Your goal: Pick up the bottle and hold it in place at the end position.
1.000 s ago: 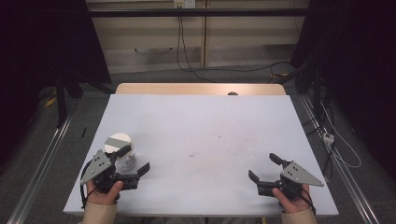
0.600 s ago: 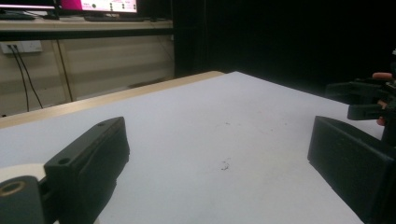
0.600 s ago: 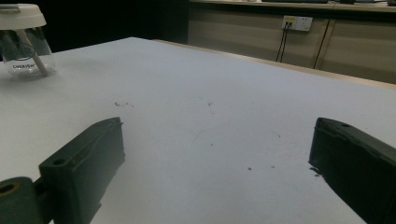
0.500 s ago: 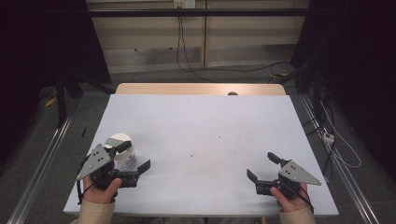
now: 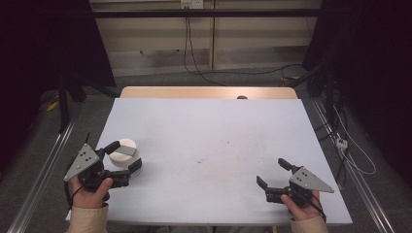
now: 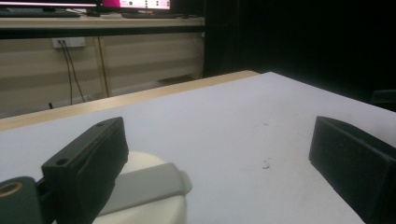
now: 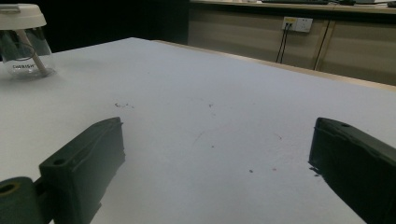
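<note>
Clear jar [image 5: 124, 156] – white lid, pale stick inside – stands between the left gripper's [image 5: 127, 158] just-widened fingers; right gripper's [image 5: 273, 173] fingers wide.

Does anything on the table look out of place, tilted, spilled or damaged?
Nothing stands out. The jar stands upright with its white lid on, between the open left tongs. Only faint dark specks mark the white table.

A small printed word, seemingly "CHERISH", stood on the clear jar [image 7: 24, 46] at ten o'clock; nothing else was legible.
</note>
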### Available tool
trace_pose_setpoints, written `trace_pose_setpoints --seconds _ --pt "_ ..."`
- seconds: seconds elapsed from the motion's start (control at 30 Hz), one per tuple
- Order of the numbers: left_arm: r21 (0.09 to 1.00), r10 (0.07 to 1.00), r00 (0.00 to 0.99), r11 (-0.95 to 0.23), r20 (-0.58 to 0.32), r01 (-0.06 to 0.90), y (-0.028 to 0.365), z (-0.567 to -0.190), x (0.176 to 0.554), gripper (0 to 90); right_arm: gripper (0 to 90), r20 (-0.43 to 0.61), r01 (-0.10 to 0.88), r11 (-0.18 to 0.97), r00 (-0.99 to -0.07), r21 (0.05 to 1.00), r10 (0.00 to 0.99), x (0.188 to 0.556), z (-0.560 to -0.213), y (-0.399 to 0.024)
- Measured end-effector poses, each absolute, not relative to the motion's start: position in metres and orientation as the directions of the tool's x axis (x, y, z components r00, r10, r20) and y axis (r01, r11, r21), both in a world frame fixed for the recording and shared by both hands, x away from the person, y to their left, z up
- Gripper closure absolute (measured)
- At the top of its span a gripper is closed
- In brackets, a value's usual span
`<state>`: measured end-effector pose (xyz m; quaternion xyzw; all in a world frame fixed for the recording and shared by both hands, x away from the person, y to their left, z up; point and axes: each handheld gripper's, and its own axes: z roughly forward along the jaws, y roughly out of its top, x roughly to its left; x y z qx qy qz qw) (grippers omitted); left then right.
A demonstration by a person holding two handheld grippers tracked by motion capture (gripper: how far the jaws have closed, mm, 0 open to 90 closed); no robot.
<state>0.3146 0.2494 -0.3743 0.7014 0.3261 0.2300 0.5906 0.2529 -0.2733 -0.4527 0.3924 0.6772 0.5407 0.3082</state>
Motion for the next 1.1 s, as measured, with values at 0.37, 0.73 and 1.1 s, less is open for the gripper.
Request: trace_pose_setpoints --seconds 0.37,0.73,1.1 --pt "0.975 0.755 0.654 -0.106 -0.05 0.197 0.259 -0.384 0.322 3.5 2.9 0.008 0.202 0.107 -0.499 0.974 0.867 0.253 -0.453 -0.274" --pt "0.973 0.772 0.633 -0.102 -0.053 0.205 0.265 -0.389 0.324 3.5 3.0 0.008 0.202 0.108 -0.5 0.973 0.866 0.253 -0.453 -0.275" --pt "0.971 0.793 0.606 -0.099 -0.054 0.216 0.275 -0.394 0.328 3.5 3.1 0.004 0.199 0.11 -0.5 0.974 0.866 0.252 -0.453 -0.275"
